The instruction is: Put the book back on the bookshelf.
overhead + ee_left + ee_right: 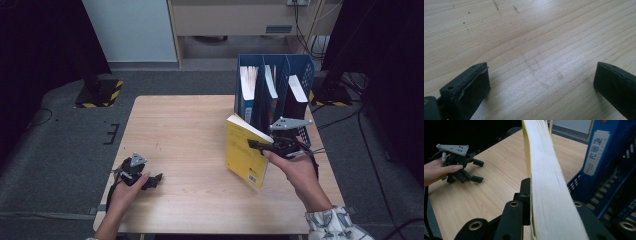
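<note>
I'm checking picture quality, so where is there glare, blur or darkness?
Left gripper view: pale glare on the wooden table, jaws soft. Right gripper view: the yellow book up close is washed out. High view: the table's surroundings are dark.

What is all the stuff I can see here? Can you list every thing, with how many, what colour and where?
Yellow book: one, yellow cover with pale page edges, held upright above the table's right part, in front of the file rack.
File rack: one, blue, several slots, at the table's far right edge.
Books in the rack: at least three, white page edges, dark or blue covers, standing in the slots.
Table: one, light wood, centre of the high view.
Floor: grey carpet around the table.
Stand bases: two, black with yellow-black stripes, on the floor left and right of the table.
Left gripper: black, jaws open, resting on the table's near left corner.
Right gripper: black, shut on the yellow book.
</note>
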`<control>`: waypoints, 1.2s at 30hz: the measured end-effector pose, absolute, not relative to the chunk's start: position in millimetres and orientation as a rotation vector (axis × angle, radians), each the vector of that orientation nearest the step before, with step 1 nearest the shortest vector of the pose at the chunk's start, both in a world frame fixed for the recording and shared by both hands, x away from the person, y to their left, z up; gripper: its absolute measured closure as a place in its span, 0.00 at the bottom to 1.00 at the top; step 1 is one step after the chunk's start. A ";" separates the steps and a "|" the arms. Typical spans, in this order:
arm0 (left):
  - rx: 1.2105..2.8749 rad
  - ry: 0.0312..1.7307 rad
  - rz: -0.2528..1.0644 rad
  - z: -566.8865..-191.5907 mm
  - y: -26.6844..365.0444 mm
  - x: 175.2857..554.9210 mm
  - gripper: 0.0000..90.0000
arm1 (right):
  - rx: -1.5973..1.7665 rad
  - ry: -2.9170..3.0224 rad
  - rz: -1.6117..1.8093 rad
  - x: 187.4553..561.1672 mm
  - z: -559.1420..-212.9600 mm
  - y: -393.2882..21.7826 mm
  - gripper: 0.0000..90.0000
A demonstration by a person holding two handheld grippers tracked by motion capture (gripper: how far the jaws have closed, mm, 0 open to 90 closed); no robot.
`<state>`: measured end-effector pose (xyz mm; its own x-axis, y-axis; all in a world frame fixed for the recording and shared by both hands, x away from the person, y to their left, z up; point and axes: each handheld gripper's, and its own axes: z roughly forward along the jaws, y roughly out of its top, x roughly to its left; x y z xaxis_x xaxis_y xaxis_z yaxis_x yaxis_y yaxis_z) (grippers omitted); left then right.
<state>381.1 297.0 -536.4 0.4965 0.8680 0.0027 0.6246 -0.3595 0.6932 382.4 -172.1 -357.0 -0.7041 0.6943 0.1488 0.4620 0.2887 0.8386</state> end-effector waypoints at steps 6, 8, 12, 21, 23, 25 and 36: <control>2.108 1.221 0.495 -536.4 296.9 381.2 0.00 | 1.084 2.301 1.383 382.6 -353.4 -179.7 0.83; 2.108 1.220 0.495 -536.4 296.8 381.3 0.00 | 1.079 2.302 1.392 383.2 -350.3 -179.9 0.83; 2.106 1.220 0.496 -536.6 296.6 381.5 0.00 | 1.070 2.294 1.403 385.3 -342.1 -178.6 0.83; 2.101 1.220 0.496 -536.8 296.3 381.7 0.00 | 1.077 2.291 1.399 392.5 -333.2 -179.7 0.83; 2.101 1.220 0.496 -536.8 296.3 381.8 0.00 | 1.078 2.290 1.401 392.4 -331.5 -180.6 0.83; 2.101 1.220 0.496 -536.8 296.3 381.8 0.00 | 1.075 2.289 1.403 391.5 -328.2 -181.6 0.83; 2.102 1.219 0.496 -536.8 296.3 381.9 0.00 | 1.076 2.267 1.430 391.5 -312.6 -184.8 0.83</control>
